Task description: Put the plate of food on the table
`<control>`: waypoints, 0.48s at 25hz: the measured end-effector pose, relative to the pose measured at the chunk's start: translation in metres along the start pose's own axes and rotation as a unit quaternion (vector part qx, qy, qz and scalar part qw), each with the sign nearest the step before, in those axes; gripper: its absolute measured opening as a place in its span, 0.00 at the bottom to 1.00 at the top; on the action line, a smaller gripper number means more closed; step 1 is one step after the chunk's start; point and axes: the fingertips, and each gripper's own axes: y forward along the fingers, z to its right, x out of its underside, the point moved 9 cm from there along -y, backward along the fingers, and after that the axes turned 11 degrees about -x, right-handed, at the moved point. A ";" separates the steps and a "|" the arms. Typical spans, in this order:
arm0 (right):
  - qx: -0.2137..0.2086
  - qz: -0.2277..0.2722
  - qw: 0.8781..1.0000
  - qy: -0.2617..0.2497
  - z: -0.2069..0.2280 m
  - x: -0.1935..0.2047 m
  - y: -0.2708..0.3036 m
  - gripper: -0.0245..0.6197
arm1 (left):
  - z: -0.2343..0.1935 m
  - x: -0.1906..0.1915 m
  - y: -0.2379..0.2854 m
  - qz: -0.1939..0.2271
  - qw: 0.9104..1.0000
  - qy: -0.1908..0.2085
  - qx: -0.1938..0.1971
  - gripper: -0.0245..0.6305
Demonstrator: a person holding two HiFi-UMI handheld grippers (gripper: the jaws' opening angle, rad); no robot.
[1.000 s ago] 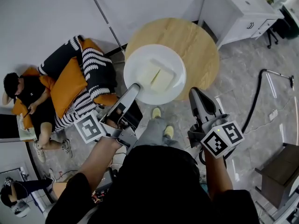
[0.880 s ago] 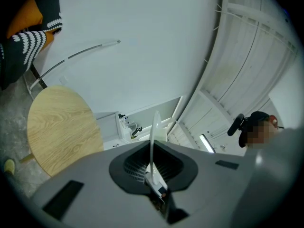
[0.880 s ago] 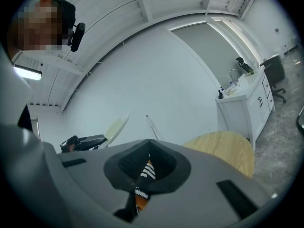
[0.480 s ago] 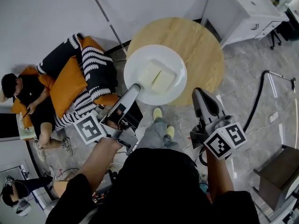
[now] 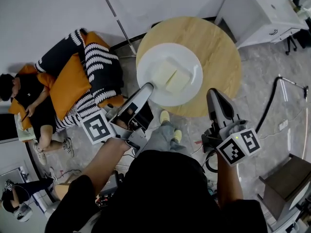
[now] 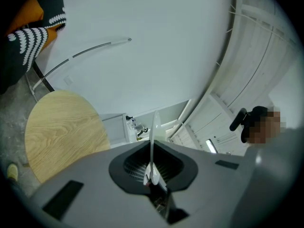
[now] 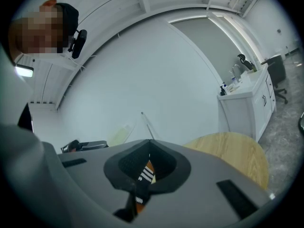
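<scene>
A white plate [image 5: 150, 62] carrying pale slices of food [image 5: 171, 76] hangs over the near left part of the round wooden table [image 5: 214, 47]. My left gripper [image 5: 147, 87] is shut on the plate's near left rim. In the left gripper view the plate [image 6: 154, 127] shows edge on as a thin white line pinched between the jaws. My right gripper [image 5: 213, 92] points at the table's near right edge, a little short of it, shut with nothing in it. Through its narrow slit only a striped cushion shows in the right gripper view.
A person [image 5: 26, 98] sits among orange and striped cushions [image 5: 92, 67] left of the table. A white cabinet [image 5: 265, 11] stands at the far right. A black cable [image 5: 269, 98] trails across the tiled floor, and a dark stool [image 5: 286, 178] stands at the lower right.
Both grippers have moved forward toward the table, and the plate has gone with the left one, now a little further over the tabletop. Neither grip has changed.
</scene>
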 end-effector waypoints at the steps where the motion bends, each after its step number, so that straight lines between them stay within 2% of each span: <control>1: 0.002 -0.002 1.000 0.001 0.004 -0.001 0.009 0.05 | -0.005 -0.007 0.005 -0.002 1.000 -0.003 -0.002 0.06; 12: 0.013 -0.008 1.000 -0.006 0.009 -0.017 0.039 0.05 | -0.013 -0.037 0.027 -0.013 1.000 -0.007 0.006 0.06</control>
